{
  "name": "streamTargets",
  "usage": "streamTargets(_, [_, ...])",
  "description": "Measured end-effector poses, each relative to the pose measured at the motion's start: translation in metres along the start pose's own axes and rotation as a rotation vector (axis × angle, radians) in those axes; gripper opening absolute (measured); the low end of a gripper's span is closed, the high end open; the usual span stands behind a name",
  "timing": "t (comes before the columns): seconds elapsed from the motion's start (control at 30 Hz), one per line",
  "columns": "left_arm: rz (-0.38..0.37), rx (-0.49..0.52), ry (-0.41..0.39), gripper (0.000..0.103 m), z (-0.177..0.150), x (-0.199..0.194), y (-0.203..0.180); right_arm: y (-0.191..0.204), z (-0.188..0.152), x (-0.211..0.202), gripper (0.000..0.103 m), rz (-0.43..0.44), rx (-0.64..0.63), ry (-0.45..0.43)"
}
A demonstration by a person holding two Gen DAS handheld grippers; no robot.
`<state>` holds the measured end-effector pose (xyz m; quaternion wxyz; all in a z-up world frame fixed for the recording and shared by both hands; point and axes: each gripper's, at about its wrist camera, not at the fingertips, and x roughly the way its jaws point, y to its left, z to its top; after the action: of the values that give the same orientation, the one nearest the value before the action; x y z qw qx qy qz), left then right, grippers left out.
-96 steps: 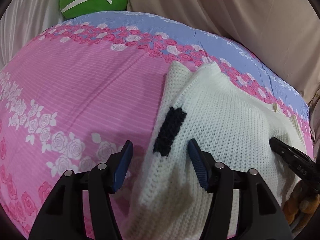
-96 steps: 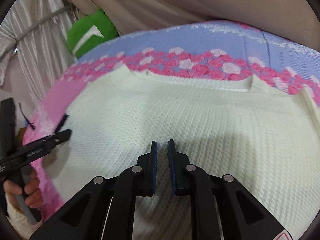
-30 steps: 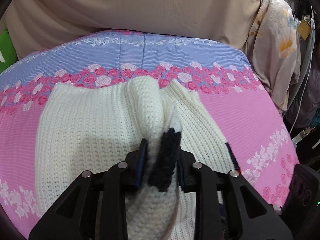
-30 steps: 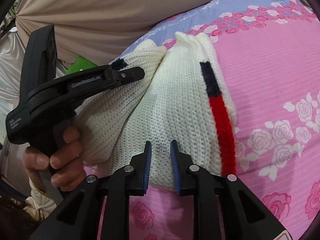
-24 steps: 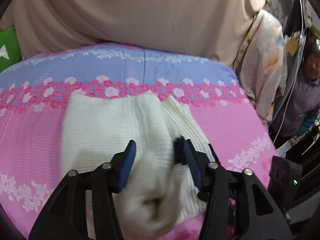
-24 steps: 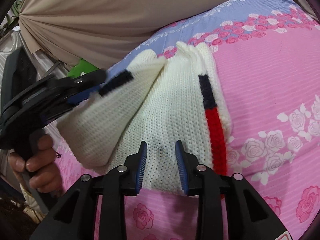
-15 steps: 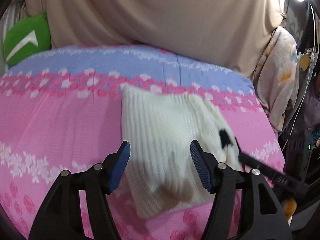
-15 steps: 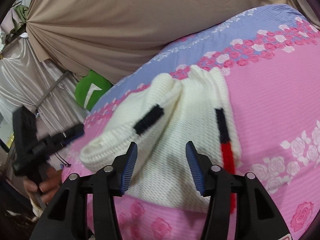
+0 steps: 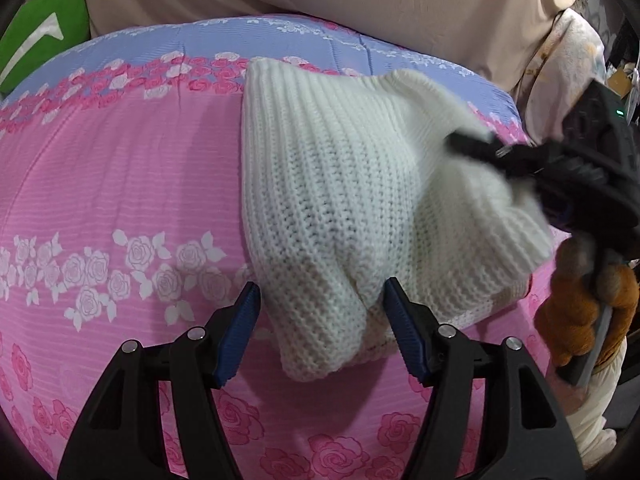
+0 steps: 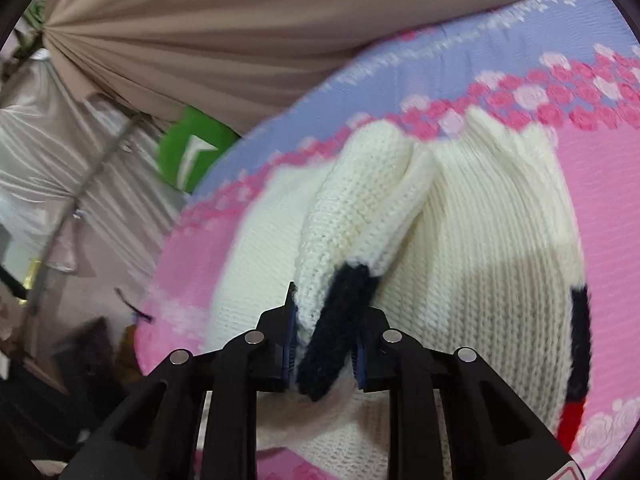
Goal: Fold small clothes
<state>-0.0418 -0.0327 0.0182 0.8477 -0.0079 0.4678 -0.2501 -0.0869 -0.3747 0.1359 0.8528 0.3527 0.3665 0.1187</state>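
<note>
Cream-white chunky-knit sweater (image 9: 340, 184), partly folded, lies on the bed toward its far right part, over the pink rose-print bedspread (image 9: 120, 184) and reaching up to the band of pink roses below the lilac-blue strip. One fold of it is lifted off the bed. In the right wrist view the raised part is a sleeve end with a black knitted cuff (image 10: 340, 320); a second black band with a red stripe below it (image 10: 576, 364) runs along the sweater's right edge.

Right gripper (image 10: 324, 354): jaws narrow and closing, blue pads on either side of the black cuff and the cream knit just beside it. Cuff fills the gap between them; fabric hangs from the grip. From the left wrist view the same gripper shows at the right edge, black, blurred, its tip in the lifted knit, carried by a hand in an orange-brown glove (image 9: 580, 312).

Left gripper (image 9: 322, 336): jaws wide, blue pads well apart. The near corner of the sweater lies between them, lower down on the bed; pads do not press on it. Left pad sits just beside the knit edge, right pad just beside the fold.

Beyond: beige draped curtain (image 9: 320, 0) behind the bed, green cushion with a white mark (image 9: 36, 40) at far left, floral pale cloth (image 9: 568, 60) hanging at right.
</note>
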Motion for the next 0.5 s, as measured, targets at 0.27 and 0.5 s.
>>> streamTargets(0.27, [-0.040, 0.008, 0.029, 0.064, 0.005, 0.014, -0.008, -0.089, -0.013, -0.037, 0.015, -0.173, 0.185, -0.057])
streamTargets(0.5, [-0.038, 0.016, -0.038, 0.063, 0.014, -0.011, -0.015, -0.015, -0.032, -0.092, 0.058, -0.140, -0.008, -0.149])
